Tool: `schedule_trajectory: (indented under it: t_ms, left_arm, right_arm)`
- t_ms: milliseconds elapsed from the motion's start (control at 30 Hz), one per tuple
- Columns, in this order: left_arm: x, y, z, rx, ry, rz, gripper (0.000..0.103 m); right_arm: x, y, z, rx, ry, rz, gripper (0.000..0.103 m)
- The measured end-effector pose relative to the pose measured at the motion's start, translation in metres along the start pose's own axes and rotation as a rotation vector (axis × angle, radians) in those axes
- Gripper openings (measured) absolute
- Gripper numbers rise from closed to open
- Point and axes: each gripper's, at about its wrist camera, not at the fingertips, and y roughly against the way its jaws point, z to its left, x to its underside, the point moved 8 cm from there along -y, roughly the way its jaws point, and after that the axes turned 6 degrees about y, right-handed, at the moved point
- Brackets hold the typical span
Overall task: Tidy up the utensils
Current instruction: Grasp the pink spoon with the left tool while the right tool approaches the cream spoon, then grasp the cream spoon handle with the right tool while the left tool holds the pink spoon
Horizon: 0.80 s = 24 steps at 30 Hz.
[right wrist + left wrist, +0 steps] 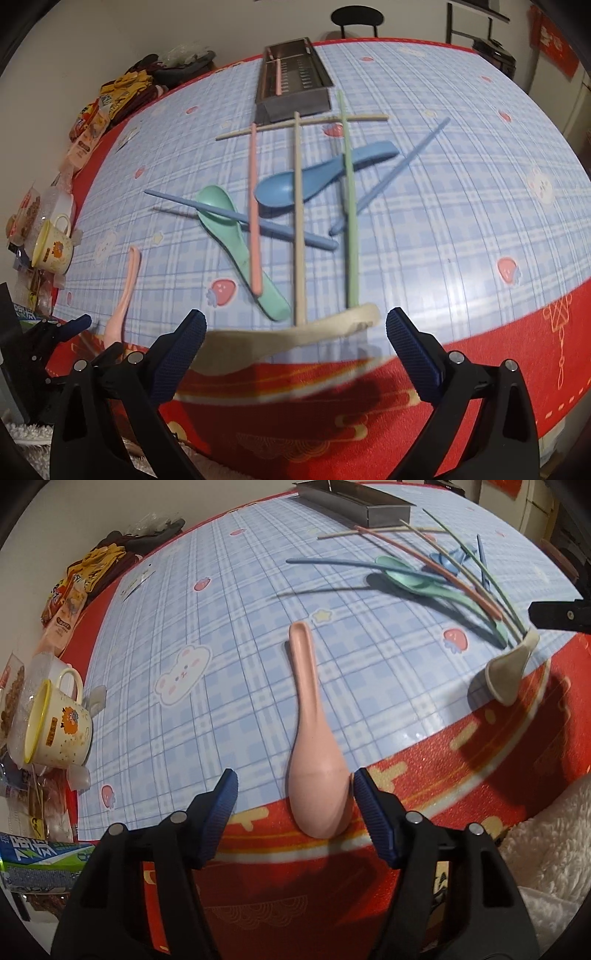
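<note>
A pink spoon (312,716) lies at the near table edge, its bowl between the fingers of my left gripper (294,775). The right pad touches the bowl; the left pad stands apart from it. A blurred beige spoon (295,334) hangs tilted across the wide jaws of my right gripper (296,316); whether the pads press on it is unclear. Beyond lie a green spoon (221,210), a blue spoon (321,173) and several crossed chopsticks (299,221). A metal tray (291,99) at the back holds a pink chopstick (279,79).
A yellow-rimmed mug (59,723) and snack packets (74,590) crowd the table's left side. The red cloth (480,775) hangs over the near edge. Fluffy white fabric (546,849) sits at the lower right. A black chair (356,16) stands behind the table.
</note>
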Motion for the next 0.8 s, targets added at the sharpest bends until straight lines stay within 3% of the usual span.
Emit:
schedule_trajectory:
  t_ms: [233,300,367,500,600,733,800]
  left_arm:
    - [0.005,-0.002,-0.008,-0.064,-0.109,-0.026,0.066]
    - [0.004,-0.002,-0.008,-0.074,-0.125,-0.03,0.055]
    - [0.004,-0.003,-0.006,-0.054,-0.125,-0.017,0.037]
    - [0.001,0.0,0.003,0.023,-0.059,-0.019,0.034]
    - [-0.003,0.0,0.02,0.17,0.11,0.012,0.034]
    - [-0.004,-0.008,0.051,0.41,0.433,0.076,0.034]
    - [-0.003,-0.011,0.06,0.456,0.511,0.091,0.034]
  right_arm:
    - [0.02,-0.006,-0.003,-0.008,-0.061,0.025,0.095]
    - [0.022,-0.005,-0.001,-0.009,-0.061,0.021,0.095]
    - [0.022,-0.003,0.001,-0.01,-0.059,0.014,0.095]
    - [0.024,-0.002,0.004,-0.012,-0.063,0.012,0.094]
    - [0.024,-0.001,0.005,-0.014,-0.072,0.012,0.094]
    - [0.023,-0.004,0.011,-0.02,-0.064,0.019,0.093]
    - [0.022,-0.005,0.016,-0.026,-0.052,0.022,0.092]
